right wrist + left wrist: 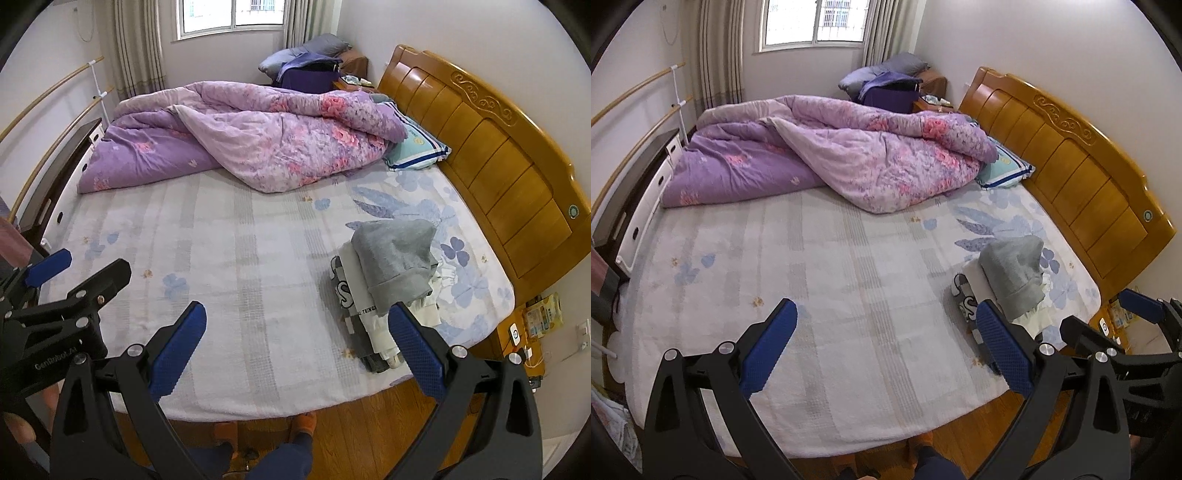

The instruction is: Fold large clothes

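Note:
A small stack of folded clothes lies on the bed's near right part, with a grey garment (1015, 273) (397, 258) on top of white and patterned pieces (354, 299). My left gripper (886, 332) is open and empty, held above the bed's near edge, left of the stack. My right gripper (295, 332) is open and empty too, above the near edge with the stack just beyond its right finger (417, 350). Each gripper shows in the other's view, the right one (1115, 314) at the right and the left one (74, 266) at the left.
The bed (812, 277) has a pale checked sheet. A rumpled purple floral quilt (831, 155) (240, 140) lies across its far side, and a pillow (1004, 166) by the wooden headboard (1071, 155). A drawer unit (646, 199) stands left. Wooden floor (369, 424) and my feet below.

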### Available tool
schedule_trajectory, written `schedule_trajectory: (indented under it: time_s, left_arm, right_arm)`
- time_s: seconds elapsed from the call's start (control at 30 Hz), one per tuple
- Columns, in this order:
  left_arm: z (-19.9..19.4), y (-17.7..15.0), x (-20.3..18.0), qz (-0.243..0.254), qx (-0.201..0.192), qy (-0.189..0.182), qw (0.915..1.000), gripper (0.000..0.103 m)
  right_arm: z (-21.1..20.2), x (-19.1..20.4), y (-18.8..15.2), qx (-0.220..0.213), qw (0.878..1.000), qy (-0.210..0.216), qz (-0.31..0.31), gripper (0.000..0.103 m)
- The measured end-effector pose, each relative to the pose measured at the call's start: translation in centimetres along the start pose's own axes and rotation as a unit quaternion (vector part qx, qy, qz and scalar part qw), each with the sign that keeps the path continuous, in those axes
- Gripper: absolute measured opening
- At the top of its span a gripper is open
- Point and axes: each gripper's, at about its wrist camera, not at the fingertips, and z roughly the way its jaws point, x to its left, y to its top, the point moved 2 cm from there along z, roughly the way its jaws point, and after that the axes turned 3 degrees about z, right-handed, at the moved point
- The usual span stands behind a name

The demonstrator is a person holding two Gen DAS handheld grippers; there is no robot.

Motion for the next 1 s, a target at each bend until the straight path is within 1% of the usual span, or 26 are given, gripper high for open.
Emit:
schedule_trajectory:
  time_s: [0.17,0.4,0.5,1.0]
  left_arm:
    - [-2.0,0.5,-0.3,0.000,-0.016,0.003,0.9999,0.097]
    - [-3.6,1.3,-0.5,0.006,-0.036,0.014,0.9992,0.098]
    - [-4.0,1.6,-0.7,0.010,-0.042,0.018,0.9989,0.098]
    - [-4.4,2.3,-0.7,0.022,-0.050,0.028,0.9981,0.098]
  right_arm:
    - [-1.7,-0.4,0.3,-0.015,1.000,0.004,0.001,0.095]
    - [-3.3,-0.4,1.0,-0.037,0.999,0.006,-0.001,0.095]
    - [-3.6,-0.4,1.0,-0.040,0.999,0.007,0.001,0.095]
    - [-4.3,-0.7,1.8,-0.045,0.999,0.010,0.007,0.095]
